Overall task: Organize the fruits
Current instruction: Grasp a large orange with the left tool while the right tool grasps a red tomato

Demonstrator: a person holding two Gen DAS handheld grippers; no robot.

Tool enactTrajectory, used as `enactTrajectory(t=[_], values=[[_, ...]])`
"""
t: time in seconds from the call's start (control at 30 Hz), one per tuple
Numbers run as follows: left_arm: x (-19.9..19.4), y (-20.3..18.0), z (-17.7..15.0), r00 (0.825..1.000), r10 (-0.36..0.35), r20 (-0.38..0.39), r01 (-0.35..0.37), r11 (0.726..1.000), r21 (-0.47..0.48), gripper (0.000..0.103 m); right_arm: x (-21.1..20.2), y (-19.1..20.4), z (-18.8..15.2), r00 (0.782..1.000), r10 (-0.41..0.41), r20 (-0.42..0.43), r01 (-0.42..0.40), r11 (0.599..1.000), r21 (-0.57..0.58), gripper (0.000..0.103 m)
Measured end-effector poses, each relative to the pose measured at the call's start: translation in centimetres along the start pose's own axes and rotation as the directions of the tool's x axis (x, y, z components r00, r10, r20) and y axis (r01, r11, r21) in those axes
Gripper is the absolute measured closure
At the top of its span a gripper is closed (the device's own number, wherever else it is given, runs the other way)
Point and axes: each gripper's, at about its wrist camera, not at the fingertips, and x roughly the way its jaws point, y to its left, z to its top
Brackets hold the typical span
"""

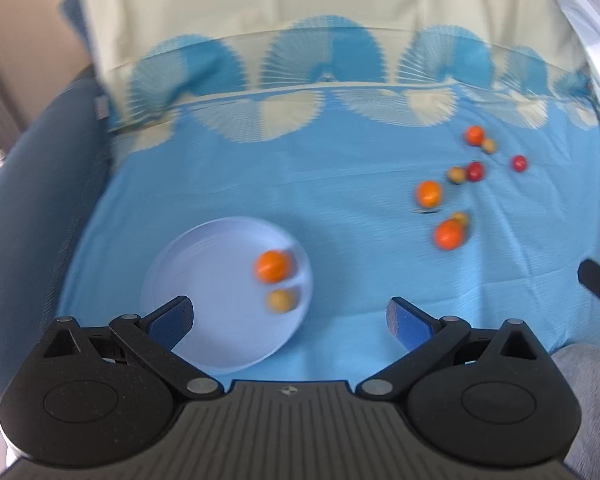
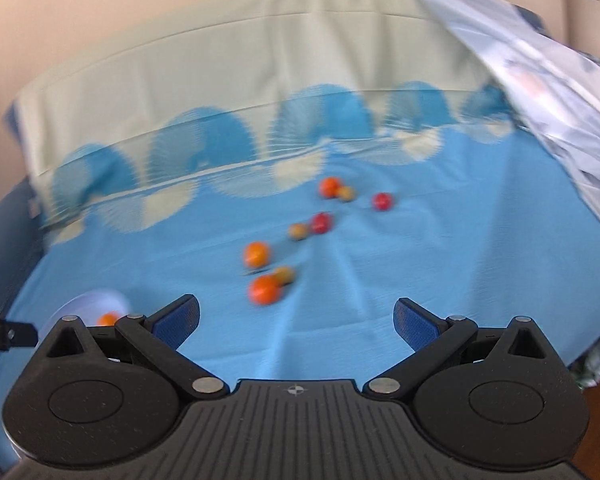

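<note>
Though blur smears the fruits (image 2: 266, 256), both tools wide and empty, plate (image 2: 100, 300) half hidden.

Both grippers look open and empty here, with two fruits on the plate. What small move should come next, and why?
Probably ease the right gripper forward and down toward the nearest orange fruit. Its jaws are open and empty, that fruit lies closest ahead on the blue cloth, and several fruits are loose there. The plate holds only two.

Pale lavender round plate (image 1: 204, 264) w/ an orange fruit (image 1: 272, 266) & a tan one (image 1: 280, 300). Sky-blue cloth (image 1: 300, 184), cream fan pattern. Two red fruits (image 2: 321, 223) on it.
</note>
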Motion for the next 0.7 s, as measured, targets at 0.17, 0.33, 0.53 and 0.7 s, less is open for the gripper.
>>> enactTrajectory(t=[0.17,0.33,0.53,0.7], values=[[5.2,-5.6,2.6,0.997,-0.071,-0.041,0.074,0.994,0.075,0.0,4.9,-3.8,2.6,0.997,-0.075,0.029,0.075,0.997,0.001,0.001],[11.2,-10.4,4.6,0.985,-0.141,-0.098,0.152,0.981,0.118,0.0,13.5,-6.8,5.8,0.994,-0.106,0.039,0.108,0.993,-0.047,0.001],[18.2,-13.9,6.0,0.979,-0.125,-0.163,0.148,0.98,0.136,0.0,25.4,-8.9,7.8,0.995,-0.092,-0.028,0.089,0.992,-0.084,0.001],[21.2,-15.0,6.3,0.974,-0.141,-0.175,0.168,0.974,0.151,0.0,32.8,-9.5,8.3,0.991,-0.094,-0.093,0.088,0.994,-0.071,0.001]])
